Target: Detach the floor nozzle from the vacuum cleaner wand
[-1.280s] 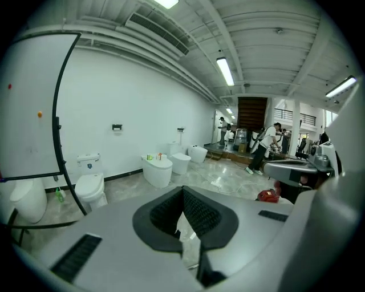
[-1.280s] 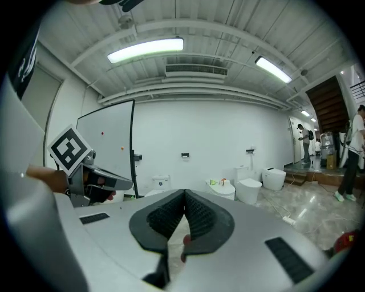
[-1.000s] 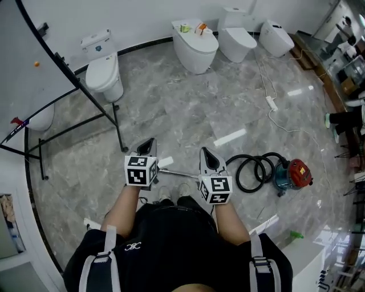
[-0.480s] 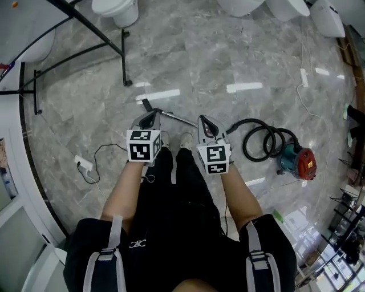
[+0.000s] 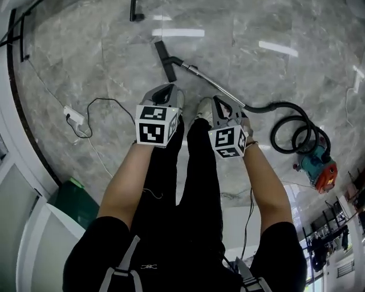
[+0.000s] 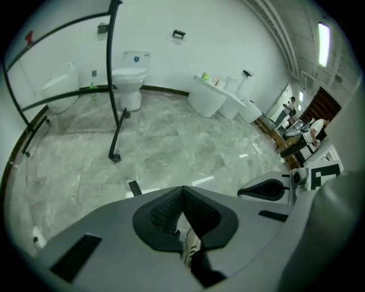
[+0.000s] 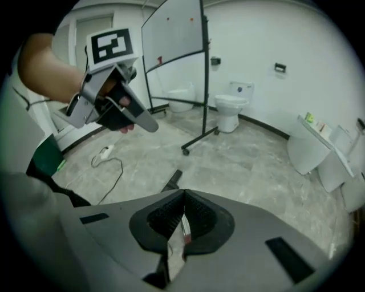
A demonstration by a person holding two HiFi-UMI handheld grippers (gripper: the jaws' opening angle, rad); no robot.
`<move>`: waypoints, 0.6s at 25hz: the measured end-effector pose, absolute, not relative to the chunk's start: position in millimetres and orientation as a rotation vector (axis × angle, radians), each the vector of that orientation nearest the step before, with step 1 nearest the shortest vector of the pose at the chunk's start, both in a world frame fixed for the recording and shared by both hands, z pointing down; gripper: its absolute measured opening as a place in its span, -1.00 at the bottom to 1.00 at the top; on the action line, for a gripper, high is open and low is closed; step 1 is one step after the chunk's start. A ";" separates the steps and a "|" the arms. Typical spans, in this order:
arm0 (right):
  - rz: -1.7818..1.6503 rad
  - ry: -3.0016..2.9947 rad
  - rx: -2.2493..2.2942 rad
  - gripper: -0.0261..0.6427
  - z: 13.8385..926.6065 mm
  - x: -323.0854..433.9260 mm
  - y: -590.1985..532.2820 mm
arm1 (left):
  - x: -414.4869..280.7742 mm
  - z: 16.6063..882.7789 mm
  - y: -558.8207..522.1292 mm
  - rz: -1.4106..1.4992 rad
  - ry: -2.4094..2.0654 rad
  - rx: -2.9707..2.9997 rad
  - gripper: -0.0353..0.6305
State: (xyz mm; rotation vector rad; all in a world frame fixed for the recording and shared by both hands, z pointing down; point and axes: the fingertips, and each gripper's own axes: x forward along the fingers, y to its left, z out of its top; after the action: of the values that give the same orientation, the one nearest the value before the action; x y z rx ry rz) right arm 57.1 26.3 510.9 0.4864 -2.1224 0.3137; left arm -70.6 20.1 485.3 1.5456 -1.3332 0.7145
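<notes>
The black floor nozzle (image 5: 164, 60) lies flat on the marble floor, joined to the silver wand (image 5: 214, 85), which runs back right to a black hose (image 5: 293, 134). My left gripper (image 5: 165, 90) hovers above the floor, nearer me than the nozzle, jaws shut and empty. My right gripper (image 5: 220, 102) hangs over the wand's hose end, also shut on nothing. In the left gripper view the nozzle (image 6: 134, 187) peeks out just beyond the closed left gripper (image 6: 182, 189). The right gripper view shows the nozzle (image 7: 172, 179) ahead of the closed right gripper (image 7: 183, 195).
A teal and red vacuum body (image 5: 319, 170) sits at the right. A white power strip (image 5: 74, 116) with its cable lies at the left. A black rack foot (image 5: 137, 16) stands beyond the nozzle. Toilets (image 6: 131, 80) line the far wall. My shoes (image 5: 202, 111) are under the grippers.
Both grippers have dropped steeply towards the floor and tipped downward. The head view has tilted down, so the nozzle and wand now lie just ahead of the jaws. Both stay shut.
</notes>
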 end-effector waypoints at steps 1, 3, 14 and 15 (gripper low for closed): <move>0.313 -2.093 0.439 -0.89 543.3 52.6 32.3 | -77.3 513.3 27.0 0.723 -1.321 1.515 -0.87; 0.310 -2.045 0.385 -0.89 600.9 45.7 36.4 | -86.5 562.1 34.3 0.744 -1.297 1.486 -0.87; 0.251 -1.856 0.371 -0.54 817.0 31.4 40.0 | -104.4 666.9 92.3 0.763 -1.145 1.406 -0.87; 0.254 -1.826 0.351 -0.47 838.2 35.5 39.9 | -102.7 674.6 99.6 0.777 -1.133 1.403 -0.87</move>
State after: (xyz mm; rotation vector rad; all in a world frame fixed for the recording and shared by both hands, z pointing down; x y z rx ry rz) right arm 35.5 39.9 838.2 0.3507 -1.8258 0.2542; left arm -102.7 99.6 674.6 1.4026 -1.1333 0.7766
